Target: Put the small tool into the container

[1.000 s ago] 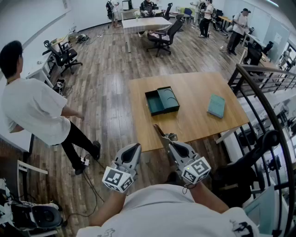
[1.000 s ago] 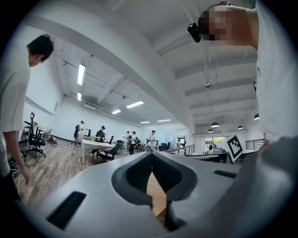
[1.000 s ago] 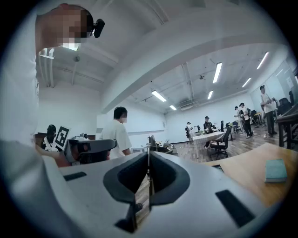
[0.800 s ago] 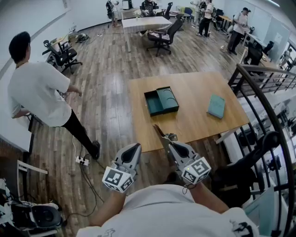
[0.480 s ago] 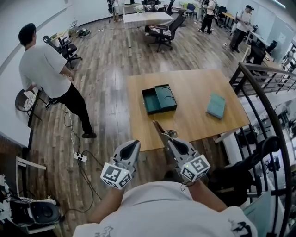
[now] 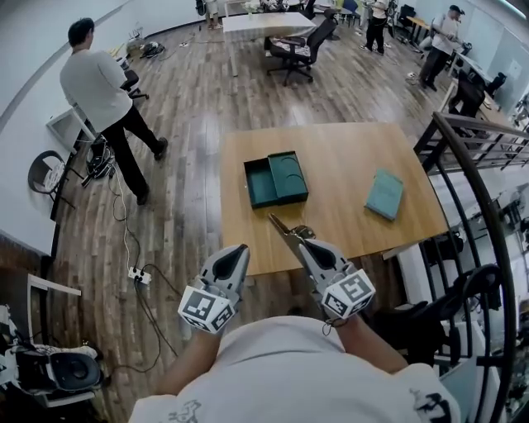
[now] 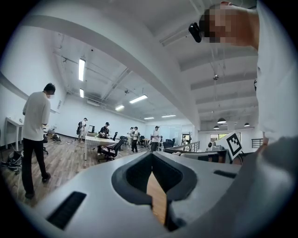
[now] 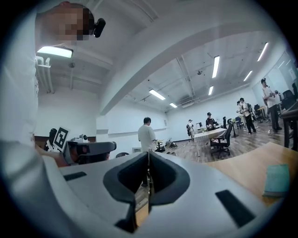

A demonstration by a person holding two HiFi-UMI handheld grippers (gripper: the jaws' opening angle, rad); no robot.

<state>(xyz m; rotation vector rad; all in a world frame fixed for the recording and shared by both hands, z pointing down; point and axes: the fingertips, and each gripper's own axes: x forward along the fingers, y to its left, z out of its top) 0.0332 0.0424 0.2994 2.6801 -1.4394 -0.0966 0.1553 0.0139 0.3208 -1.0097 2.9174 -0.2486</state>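
An open dark green container (image 6: 276, 179) lies on the wooden table (image 6: 347, 157), its lid part beside the tray part. My right gripper (image 6: 304, 242) hangs over the table's near edge, shut on the small tool (image 6: 285, 227). The tool's thin dark shaft sticks out towards the container, with a metal part at the jaws. The right gripper view shows that gripper (image 8: 148, 160) clamped on a thin strip of the tool (image 8: 148, 179). My left gripper (image 6: 240, 248) is short of the table's near left corner, shut and empty. In the left gripper view my left gripper (image 7: 152, 169) shows its jaws meeting.
A teal notebook (image 6: 383, 194) lies on the table's right side. A person in a white shirt (image 6: 99, 78) stands on the wood floor far left. A black railing (image 6: 479, 190) curves along the right. Office chairs and another table (image 6: 273, 25) stand at the back.
Both grippers have come forward to the table's near edge, the right still holding the tool. The person at left has walked away towards the back.
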